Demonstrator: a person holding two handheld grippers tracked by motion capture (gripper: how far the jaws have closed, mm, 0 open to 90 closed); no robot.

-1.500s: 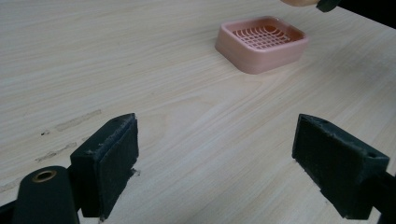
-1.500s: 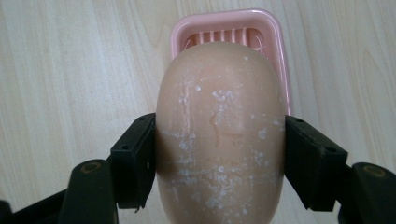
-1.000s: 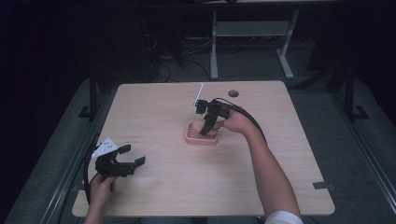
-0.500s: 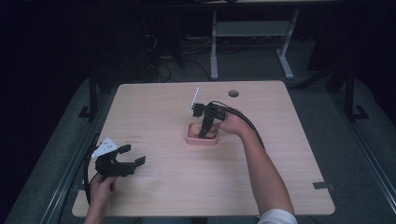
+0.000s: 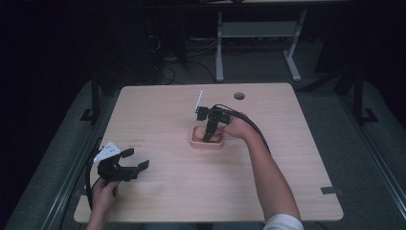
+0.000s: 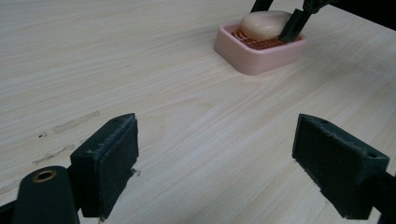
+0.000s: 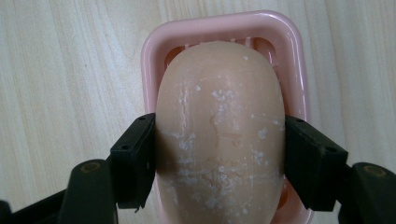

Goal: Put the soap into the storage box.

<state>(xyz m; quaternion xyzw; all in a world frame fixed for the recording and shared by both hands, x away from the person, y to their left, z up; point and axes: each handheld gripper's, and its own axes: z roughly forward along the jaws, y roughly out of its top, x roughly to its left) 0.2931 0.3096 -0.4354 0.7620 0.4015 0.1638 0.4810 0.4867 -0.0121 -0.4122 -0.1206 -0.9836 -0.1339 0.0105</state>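
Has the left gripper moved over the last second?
No. In the high view the left gripper sits at the same spot by the table's front left corner, jaws apart, as in both earlier pictures.

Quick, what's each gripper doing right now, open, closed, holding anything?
Left gripper: open, holding nothing, low over the table.
Right gripper: fingers closed on the bar of soap, which sits in the pink soap dish.
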